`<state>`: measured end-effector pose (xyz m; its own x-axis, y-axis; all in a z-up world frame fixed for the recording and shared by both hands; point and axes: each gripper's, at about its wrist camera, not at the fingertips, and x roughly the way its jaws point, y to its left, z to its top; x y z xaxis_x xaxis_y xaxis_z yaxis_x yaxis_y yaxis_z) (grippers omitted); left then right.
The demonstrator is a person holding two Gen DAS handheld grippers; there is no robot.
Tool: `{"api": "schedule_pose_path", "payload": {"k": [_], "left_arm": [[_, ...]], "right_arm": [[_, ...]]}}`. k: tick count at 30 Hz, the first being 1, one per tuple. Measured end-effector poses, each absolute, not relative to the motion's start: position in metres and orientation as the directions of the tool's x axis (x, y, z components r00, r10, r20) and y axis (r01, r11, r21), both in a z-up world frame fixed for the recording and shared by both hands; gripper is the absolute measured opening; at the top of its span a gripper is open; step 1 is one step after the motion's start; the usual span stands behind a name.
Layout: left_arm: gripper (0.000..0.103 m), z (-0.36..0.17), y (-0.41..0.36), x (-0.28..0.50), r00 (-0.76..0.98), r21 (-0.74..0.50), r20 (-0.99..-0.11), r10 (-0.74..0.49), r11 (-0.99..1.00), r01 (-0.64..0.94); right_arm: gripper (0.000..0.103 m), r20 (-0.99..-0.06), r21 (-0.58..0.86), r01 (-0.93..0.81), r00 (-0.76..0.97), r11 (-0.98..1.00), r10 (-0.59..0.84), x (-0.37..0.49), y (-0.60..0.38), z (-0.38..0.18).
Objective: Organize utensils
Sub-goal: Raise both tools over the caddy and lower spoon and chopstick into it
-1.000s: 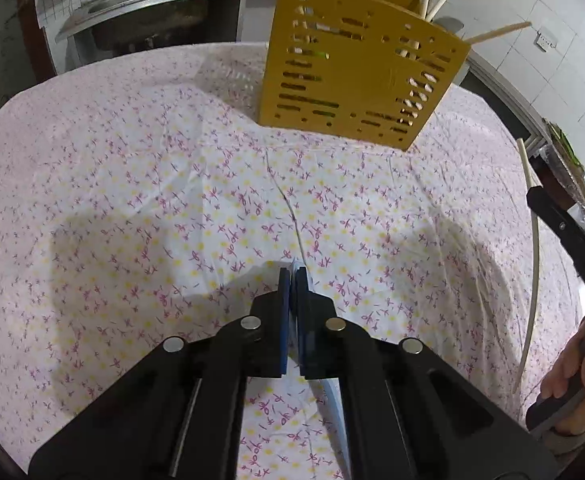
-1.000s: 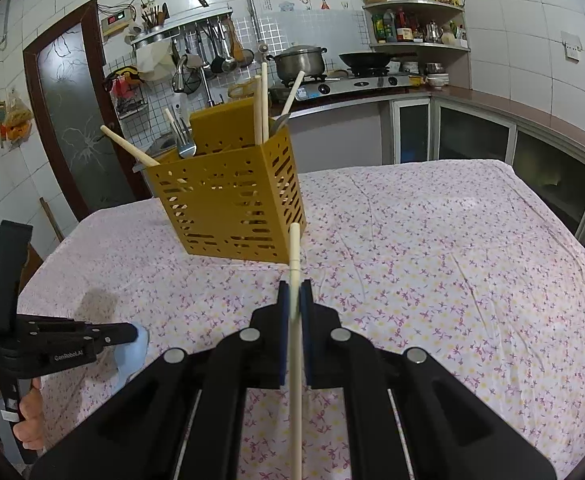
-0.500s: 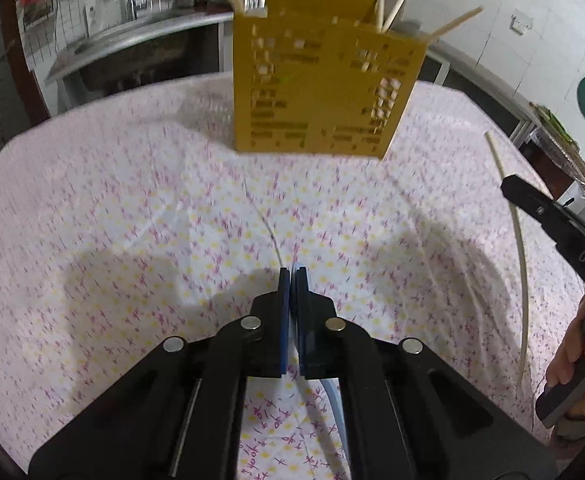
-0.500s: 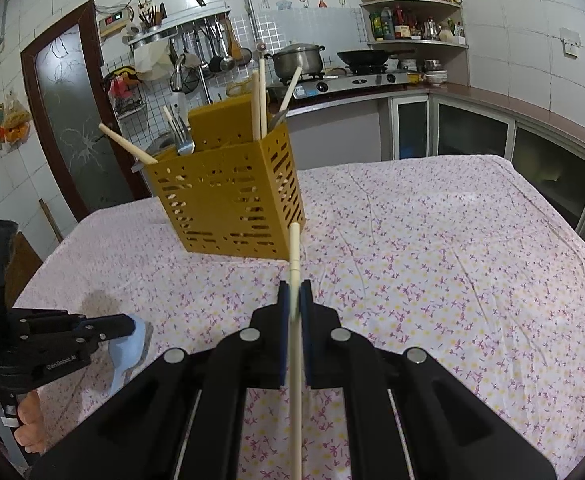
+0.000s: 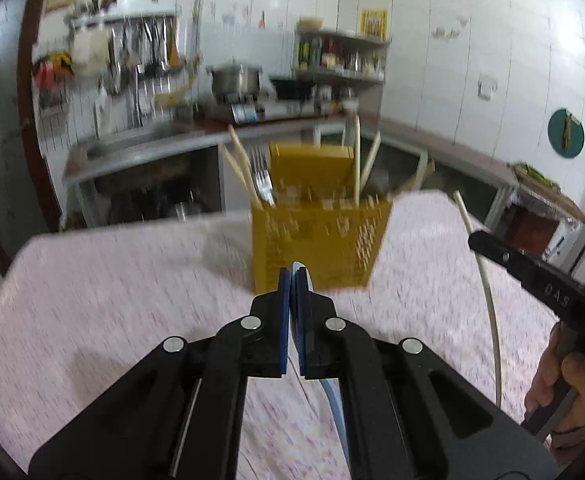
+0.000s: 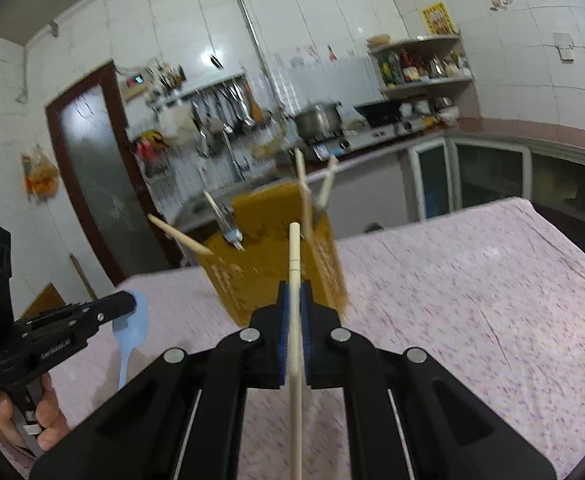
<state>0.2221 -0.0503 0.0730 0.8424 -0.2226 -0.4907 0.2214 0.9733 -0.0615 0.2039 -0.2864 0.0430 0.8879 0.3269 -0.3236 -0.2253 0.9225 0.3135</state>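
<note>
Both grippers have lifted since before. Left gripper point(image 5: 292, 276) is clamped on a pale blue spoon point(image 6: 132, 322), yellow utensil holder point(image 5: 320, 240) sits mid-table on the floral tablecloth point(image 6: 472, 280), right gripper point(image 6: 294, 292) pinches a chopstick point(image 6: 294, 256).

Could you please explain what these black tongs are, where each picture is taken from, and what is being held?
No robot is here: a person holds one hand-held grabber in each hand, and a wide-angle camera on each looks forward along its fingers. In the left camera's picture, the left tongs are shut on a pale blue spoon. In the right camera's picture, the right tongs are shut on a pale chopstick. Ahead, on a table with a flowered cloth, stands a yellow slotted utensil holder with chopsticks and a fork inside. A kitchen lies behind.
</note>
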Motion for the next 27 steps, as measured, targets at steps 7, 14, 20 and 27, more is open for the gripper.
{"api": "schedule_pose_path", "payload": {"k": [7,14,20,27], "left_arm": [[0.001,0.114,-0.046,0.236,0.929,0.016,-0.33,-0.167,0.983,0.182],[0.001,0.149,-0.055,0.268,0.971,0.055,-0.181,-0.156,0.984,0.169],[0.001,0.167,-0.063,0.297,0.992,0.065,-0.044,-0.12,0.99,0.123],[0.001,0.164,-0.068,0.321,0.995,0.026,0.089,-0.048,0.999,0.046]], "right_arm": [[0.006,-0.17,0.287,-0.263,0.932,0.921,0.319,0.203,-0.274,0.068],[0.006,-0.047,0.29,-0.283,0.95,0.914,0.309,0.232,-0.267,0.098],[0.006,0.093,0.267,-0.286,0.958,0.92,0.27,0.264,-0.26,0.124],[0.006,0.238,0.224,-0.248,0.952,0.943,0.194,0.281,-0.247,0.129]]}}
